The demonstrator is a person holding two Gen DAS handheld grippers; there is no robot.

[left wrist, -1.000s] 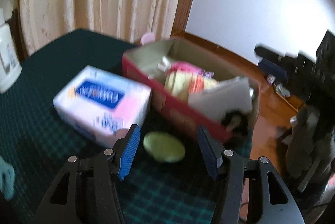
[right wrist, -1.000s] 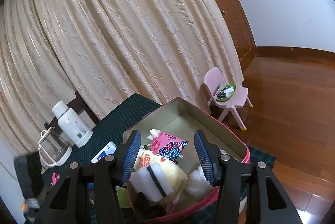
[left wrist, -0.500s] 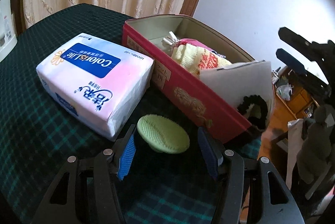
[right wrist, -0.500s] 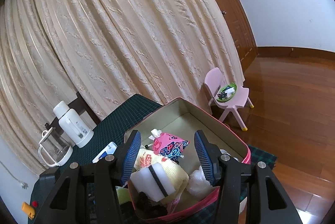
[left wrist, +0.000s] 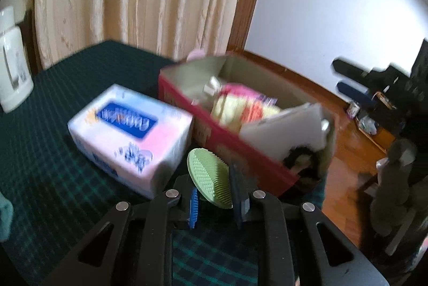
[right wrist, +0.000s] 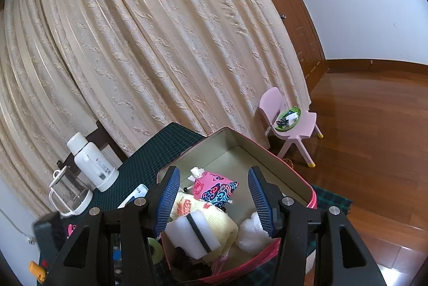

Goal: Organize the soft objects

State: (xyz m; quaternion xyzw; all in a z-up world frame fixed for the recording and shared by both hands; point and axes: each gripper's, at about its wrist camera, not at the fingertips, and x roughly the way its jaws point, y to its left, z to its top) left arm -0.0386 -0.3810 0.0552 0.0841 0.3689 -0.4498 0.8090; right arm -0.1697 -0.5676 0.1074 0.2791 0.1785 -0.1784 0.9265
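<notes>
A green bristled silicone scrubber [left wrist: 210, 177] stands tilted on edge between the blue pads of my left gripper [left wrist: 215, 192], whose jaws are closing on it above the dark checked tablecloth [left wrist: 53, 165]. Just beyond lie a pink-and-white tissue pack [left wrist: 131, 125] and a red box [left wrist: 227, 133]. The right wrist view looks into that box [right wrist: 283, 165], where a pink pouch [right wrist: 214, 184], a yellow cloth [right wrist: 222, 221], a white sponge [right wrist: 192, 232] and white fluff [right wrist: 250, 232] lie. My right gripper [right wrist: 215, 200] hovers open above the box's near end, holding nothing.
A white thermos [right wrist: 91, 163] and a glass jug [right wrist: 69, 195] stand at the table's far left by the curtain. A pink child's chair [right wrist: 291, 123] stands on the wooden floor past the box. A teal cloth [left wrist: 5, 213] lies at the left edge.
My left gripper's jaws have closed in on the green scrubber, which has tipped from lying flat on the cloth onto its edge. The right gripper has stayed still.
</notes>
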